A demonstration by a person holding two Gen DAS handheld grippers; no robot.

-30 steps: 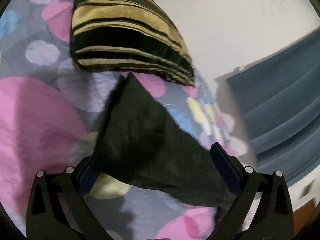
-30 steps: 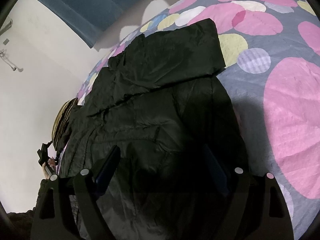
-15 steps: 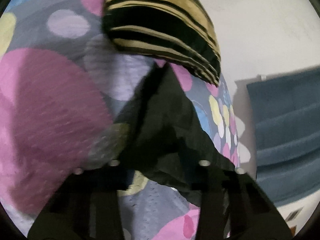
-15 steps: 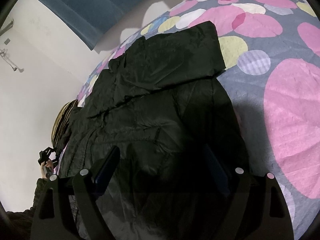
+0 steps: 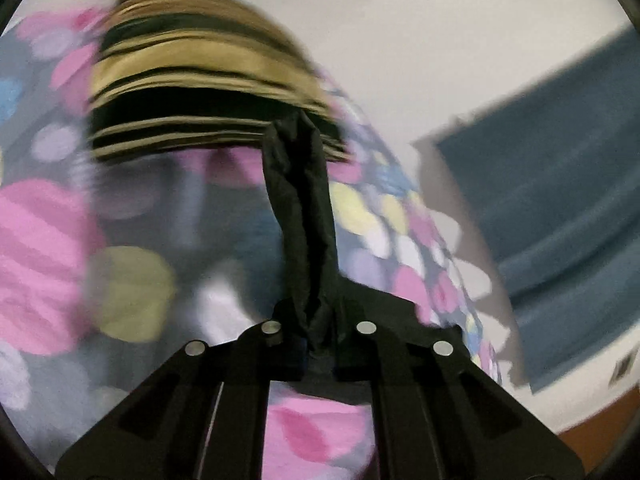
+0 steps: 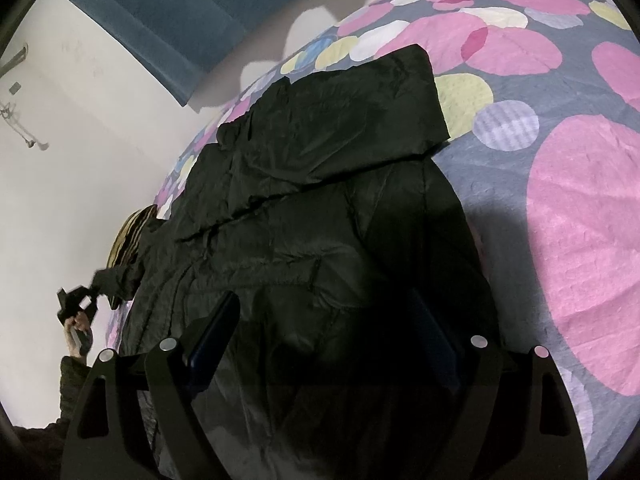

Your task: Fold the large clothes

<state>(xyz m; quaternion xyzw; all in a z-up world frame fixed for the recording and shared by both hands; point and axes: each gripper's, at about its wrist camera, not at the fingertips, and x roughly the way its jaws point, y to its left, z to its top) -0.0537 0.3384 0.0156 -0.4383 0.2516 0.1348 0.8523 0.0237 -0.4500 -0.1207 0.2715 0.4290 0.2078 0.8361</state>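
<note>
**Colours and patterns on the bed**

The large puffy black jacket (image 6: 320,208) is plain and dark. The grey bedsheet (image 6: 500,168) carries pink, yellow, lilac, white and blue circles. The plush striped pillow (image 5: 192,92) alternates tan and black bands. The curtain (image 5: 560,200) is slate blue against a white wall (image 5: 400,40).

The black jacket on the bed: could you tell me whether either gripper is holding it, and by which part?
The left gripper is shut on the black jacket, pinching the end of one sleeve. The right gripper stands open over the jacket and holds nothing.
</note>
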